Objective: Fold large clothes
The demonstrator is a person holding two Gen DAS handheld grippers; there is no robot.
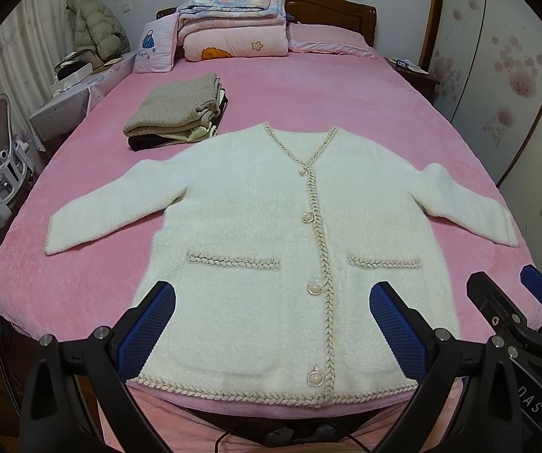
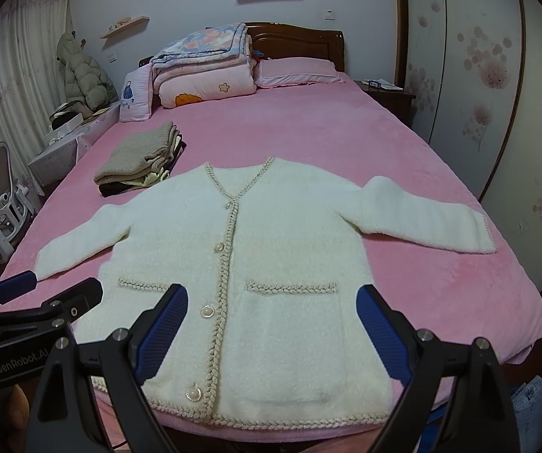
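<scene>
Cream cardigan flat on pink bed, left claw and right claw agape

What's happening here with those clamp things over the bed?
A person holds a two-finger gripper in each hand, about to fold a white cardigan spread flat and buttoned on the pink bed. The left gripper and right gripper hover open above its hem, holding nothing. A pile of folded clothes lies beyond the cardigan's shoulder.
</scene>
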